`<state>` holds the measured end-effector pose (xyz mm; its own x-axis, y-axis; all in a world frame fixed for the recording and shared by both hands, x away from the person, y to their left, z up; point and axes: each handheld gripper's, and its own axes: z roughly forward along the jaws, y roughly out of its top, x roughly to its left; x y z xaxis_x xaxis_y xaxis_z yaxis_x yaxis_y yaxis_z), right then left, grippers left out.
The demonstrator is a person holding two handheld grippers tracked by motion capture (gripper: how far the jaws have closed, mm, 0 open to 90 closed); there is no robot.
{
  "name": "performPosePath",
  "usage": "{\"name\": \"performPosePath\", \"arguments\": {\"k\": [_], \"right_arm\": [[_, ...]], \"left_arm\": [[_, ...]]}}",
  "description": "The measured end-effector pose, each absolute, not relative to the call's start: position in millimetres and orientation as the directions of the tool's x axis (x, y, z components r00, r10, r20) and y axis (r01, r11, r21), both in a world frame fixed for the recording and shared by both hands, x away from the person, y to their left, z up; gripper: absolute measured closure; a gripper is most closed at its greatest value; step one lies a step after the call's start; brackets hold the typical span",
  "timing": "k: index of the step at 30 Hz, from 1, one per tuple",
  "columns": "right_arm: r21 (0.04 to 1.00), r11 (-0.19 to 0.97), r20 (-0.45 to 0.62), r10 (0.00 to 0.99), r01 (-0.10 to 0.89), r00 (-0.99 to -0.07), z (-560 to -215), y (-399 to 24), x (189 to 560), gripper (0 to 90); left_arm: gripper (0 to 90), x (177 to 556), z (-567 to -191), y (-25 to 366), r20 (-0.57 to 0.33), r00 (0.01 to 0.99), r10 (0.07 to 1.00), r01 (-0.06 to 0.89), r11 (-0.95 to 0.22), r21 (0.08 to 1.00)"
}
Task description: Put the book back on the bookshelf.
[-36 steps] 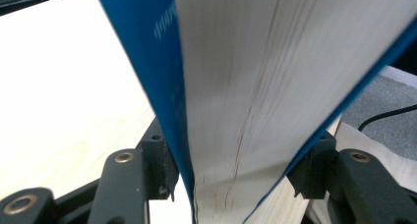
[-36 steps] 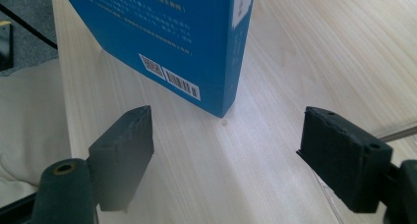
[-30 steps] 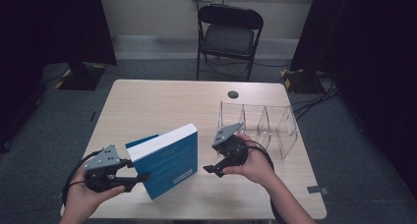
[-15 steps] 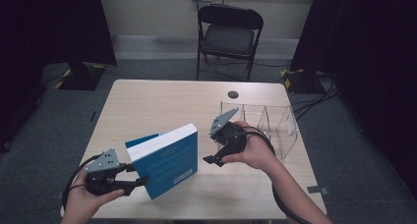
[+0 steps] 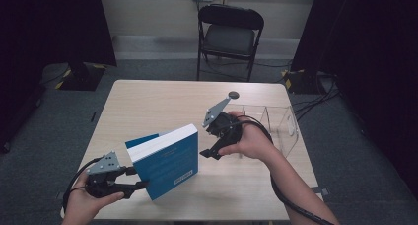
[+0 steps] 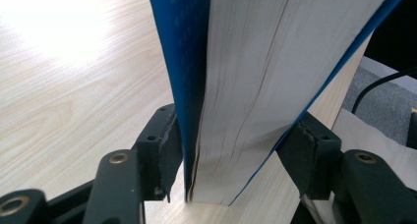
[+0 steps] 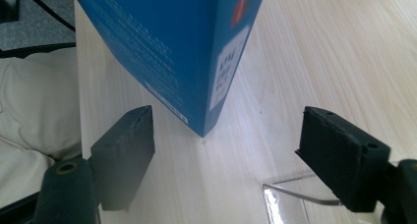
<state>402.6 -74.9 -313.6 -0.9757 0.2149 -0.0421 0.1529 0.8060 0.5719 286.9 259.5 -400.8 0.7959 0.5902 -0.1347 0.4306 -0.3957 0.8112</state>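
The blue book (image 5: 167, 163) is stood upright on the table (image 5: 148, 106), clamped at its fore-edge by the left gripper (image 5: 135, 178); the right gripper (image 5: 207, 153), released and empty, is held just beside the spine, nearer the clear organizer (image 5: 276, 121).

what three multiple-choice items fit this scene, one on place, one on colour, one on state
1. Where is the clear bin?
A. on the table's right side
B. on the chair
C. on the floor

2. What colour is the book cover?
A. red
B. blue
C. green

3. How is the right gripper?
A. shut on the book
B. shut on the bin
C. open, holding nothing

Answers:
1 A: the high view shows it on the table by the right edge.
2 B: both covers are blue in the left gripper view.
3 C: its jaws stand apart, short of the book.
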Motion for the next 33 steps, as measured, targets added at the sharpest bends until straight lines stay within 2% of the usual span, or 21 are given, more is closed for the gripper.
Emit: {"name": "performPosePath", "arguments": {"k": [5,21,33], "right_arm": [[0.545,0.829,-0.049,0.186,0.130,-0.981,-308,-65,405,20.7],[0.547,0.834,-0.052,0.118,0.071,-0.992,-287,-43,414,21.8],[0.531,0.847,-0.054,0.074,0.034,-0.996,-278,-32,410,31.7]], "left_arm": [[42.9,288,-401,259,-0.133,0.796,0.590,0.430,-0.398,0.810],[41.6,289,-403,257,-0.126,0.798,0.589,0.425,-0.402,0.811],[41.5,289,-405,256,-0.140,0.796,0.589,0.434,-0.394,0.810]]}}
